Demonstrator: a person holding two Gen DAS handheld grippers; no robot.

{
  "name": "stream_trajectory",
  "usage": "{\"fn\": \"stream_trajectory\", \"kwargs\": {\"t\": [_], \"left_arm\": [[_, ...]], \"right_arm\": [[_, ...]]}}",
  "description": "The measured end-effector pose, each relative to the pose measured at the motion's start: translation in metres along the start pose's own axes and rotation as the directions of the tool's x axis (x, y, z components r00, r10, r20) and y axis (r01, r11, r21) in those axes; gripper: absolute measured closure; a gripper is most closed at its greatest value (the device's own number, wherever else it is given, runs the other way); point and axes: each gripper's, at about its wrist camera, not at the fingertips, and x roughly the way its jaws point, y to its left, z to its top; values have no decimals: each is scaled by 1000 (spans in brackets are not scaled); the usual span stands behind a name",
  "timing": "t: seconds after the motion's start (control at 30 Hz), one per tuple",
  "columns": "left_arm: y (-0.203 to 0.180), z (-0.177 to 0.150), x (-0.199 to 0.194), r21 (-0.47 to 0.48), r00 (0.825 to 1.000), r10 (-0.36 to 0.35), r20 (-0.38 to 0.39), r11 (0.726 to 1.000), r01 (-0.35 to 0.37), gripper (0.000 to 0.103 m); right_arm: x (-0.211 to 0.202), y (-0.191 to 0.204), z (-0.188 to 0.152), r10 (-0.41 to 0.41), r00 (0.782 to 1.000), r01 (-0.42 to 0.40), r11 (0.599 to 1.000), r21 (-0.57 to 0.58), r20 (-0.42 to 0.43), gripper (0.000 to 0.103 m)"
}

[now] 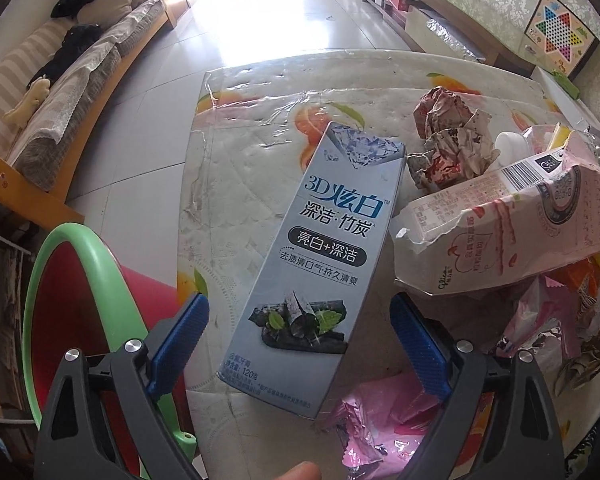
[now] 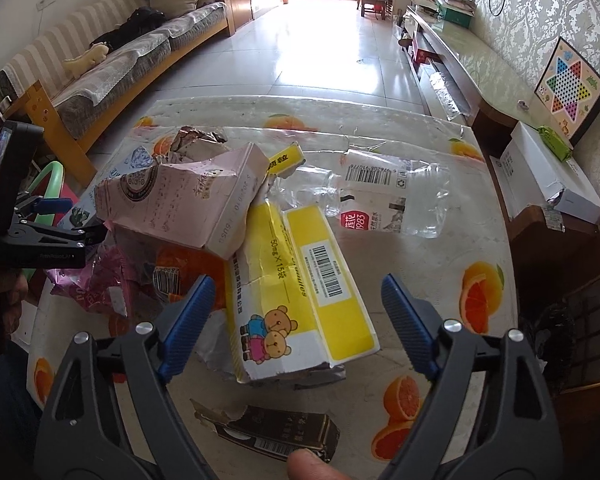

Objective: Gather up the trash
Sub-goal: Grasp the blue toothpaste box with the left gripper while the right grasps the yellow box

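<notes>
The left gripper (image 1: 300, 344) has its blue fingers (image 1: 180, 344) spread wide, one on each side of the grey toothpaste box (image 1: 324, 264). The fingers do not press on the box, so nothing is held yet. The box lies flat on the bench (image 1: 244, 168), and its long side runs away from the gripper, leaning a little to the right. The fingers sit across its short side, near its bottom end. That looks like the way to pinch it: closing would squeeze the narrow width.

The right gripper (image 2: 296, 324) is also let go and wide. Between its fingers (image 2: 188, 324) lies the yellow box (image 2: 300, 280) with two little bears on it. Its long side also runs away from the gripper, tipping slightly to the left. The fingers do not touch it. So each hand is nearest to its own box.

The left view shows a green and red bin (image 1: 80, 280) just beside the bench on the left, which may be where the trash goes. The right view shows only a bit of its green rim. The right view shows a squashed clear bottle (image 2: 384, 196) and a dark brown box (image 2: 276, 436) that the left view does not show. Both views show the torn pink carton (image 2: 180, 196) between the two boxes.
</notes>
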Motion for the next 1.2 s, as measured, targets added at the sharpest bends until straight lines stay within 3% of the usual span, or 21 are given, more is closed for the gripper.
{"fn": "stream_trajectory", "kwargs": {"t": [0.13, 0.23, 0.33, 0.43, 0.57, 1.2], "left_arm": [[-3, -1, 7, 3, 1000, -13, -14, 1000, 13, 17], [-6, -2, 9, 7, 1000, -18, -19, 1000, 19, 27], [-7, -3, 10, 1, 1000, -22, -21, 1000, 22, 31], [-6, -4, 7, -7, 999, -31, -15, 999, 31, 48], [-2, -5, 4, -13, 999, -33, -11, 999, 32, 54], [1, -25, -72, -70, 989, -48, 140, 996, 58, 57]], "right_arm": [[7, 3, 0, 3, 1000, -3, 1000, -18, -17, 24], [11, 4, 0, 4, 1000, -5, 1000, -29, -29, 37], [15, 5, -2, 12, 999, -13, 999, -33, -40, 42], [15, 9, -4, 22, 999, -24, 998, -55, -42, 54], [11, 12, -4, 20, 999, -22, 998, -59, -33, 62], [-53, 4, -18, -8, 997, 9, 1000, -15, 76, 65]]}}
